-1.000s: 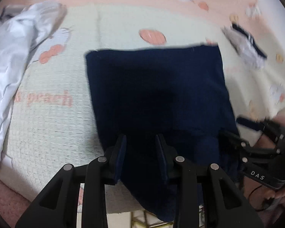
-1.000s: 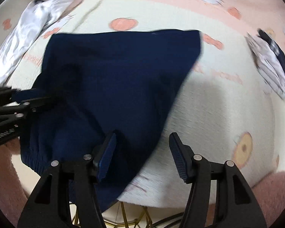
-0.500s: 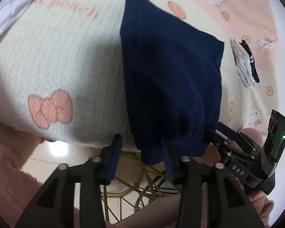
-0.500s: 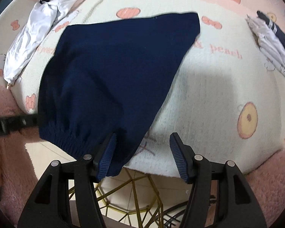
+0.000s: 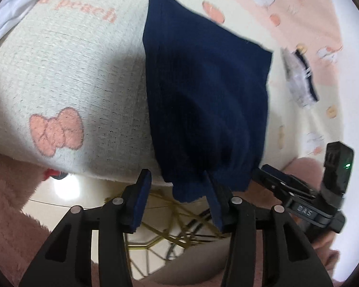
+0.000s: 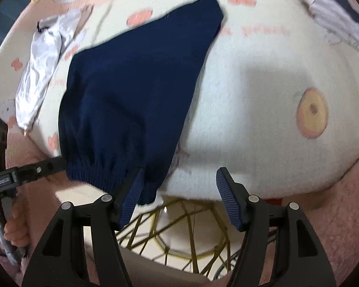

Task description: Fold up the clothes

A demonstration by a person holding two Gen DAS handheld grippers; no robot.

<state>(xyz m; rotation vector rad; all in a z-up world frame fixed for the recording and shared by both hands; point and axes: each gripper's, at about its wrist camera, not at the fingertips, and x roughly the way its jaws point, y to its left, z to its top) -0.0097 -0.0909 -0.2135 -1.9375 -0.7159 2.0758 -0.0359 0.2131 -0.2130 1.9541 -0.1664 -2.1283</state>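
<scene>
Left wrist view: my left gripper (image 5: 177, 192) sits at 6 o'clock with its fingers apart. The gathered waistband end of the navy garment (image 5: 205, 100) hangs between them, touching the inner face of the right finger (image 5: 214, 205); the left finger (image 5: 138, 201) stands clear of the cloth. The garment runs from the gripper up toward 12 o'clock across the cream blanket (image 5: 83, 79), its lower end drooping over the blanket's near edge. A pink bow motif (image 5: 56, 131) lies at 9 o'clock, and white cloth (image 5: 19, 7) lies at 10 o'clock. A striped folded item (image 5: 299, 79) lies at 2 o'clock, well apart from the garment. My right gripper (image 5: 275, 181) enters from 4 o'clock, its tip against the waistband; I cannot tell from here how its fingers stand.

Right wrist view: my right gripper (image 6: 179, 196) is spread wide. Its left finger (image 6: 131, 196) touches the corner of the navy garment (image 6: 136, 91); nothing lies between the pads. The elastic waistband (image 6: 100, 172) overhangs the cream blanket (image 6: 263, 119) at 7 o'clock. My left gripper (image 6: 36, 169) reaches in from 9 o'clock to the waistband's other end. A white garment (image 6: 43, 64) lies at 10 o'clock, a striped item (image 6: 335, 7) at 1 o'clock. A gold wire frame (image 6: 179, 234) shows below at 6 o'clock.
</scene>
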